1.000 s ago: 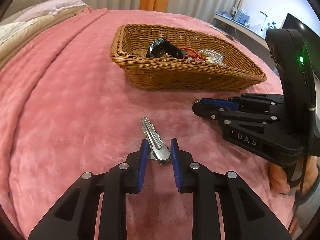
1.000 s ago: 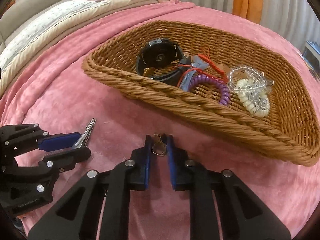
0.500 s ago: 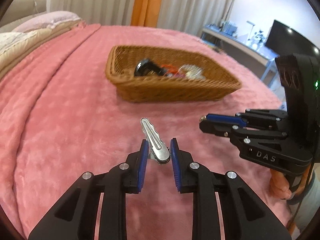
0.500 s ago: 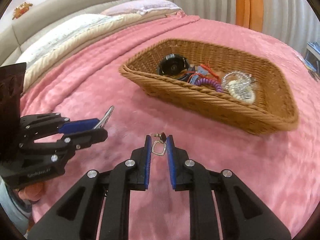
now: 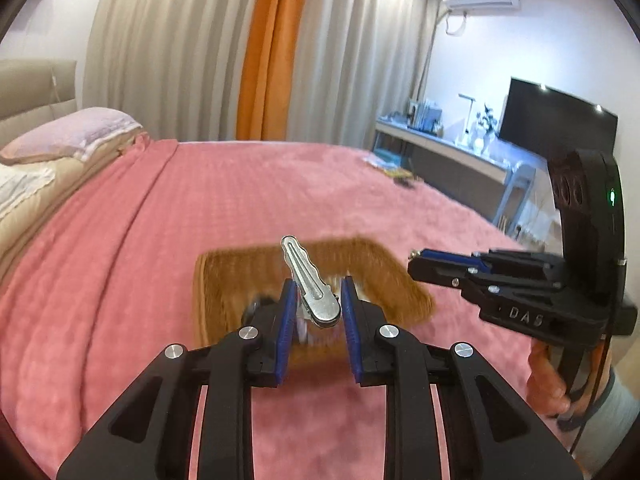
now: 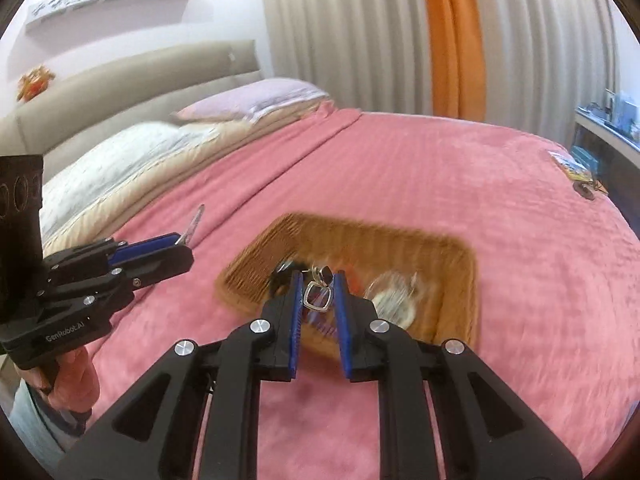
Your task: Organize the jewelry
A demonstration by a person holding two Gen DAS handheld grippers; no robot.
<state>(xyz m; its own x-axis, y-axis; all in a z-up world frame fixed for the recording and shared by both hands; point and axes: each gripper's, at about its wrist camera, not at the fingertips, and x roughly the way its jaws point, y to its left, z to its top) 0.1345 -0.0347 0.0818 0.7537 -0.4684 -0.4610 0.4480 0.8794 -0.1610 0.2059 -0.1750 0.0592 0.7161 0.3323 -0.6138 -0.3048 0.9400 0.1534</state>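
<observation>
Claws (image 5: 316, 304) (image 6: 318, 294) clamping hair clip (image 5: 310, 284) and earring (image 6: 318, 296), above basket rim (image 6: 372, 230).

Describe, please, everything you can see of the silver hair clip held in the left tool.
The hair clip is a slim, shiny metal duckbill clip with a long slot down its upper blade, scalloped edges and a broad rounded hinge end. It is closed and lifted clear of the pink blanket, slanting up and away from the camera. The left tool pinches its hinge end between blue pads, the narrow tip jutting free. In the right wrist view its tip shows beyond those fingers. Behind it lies the blurred wicker basket.
</observation>
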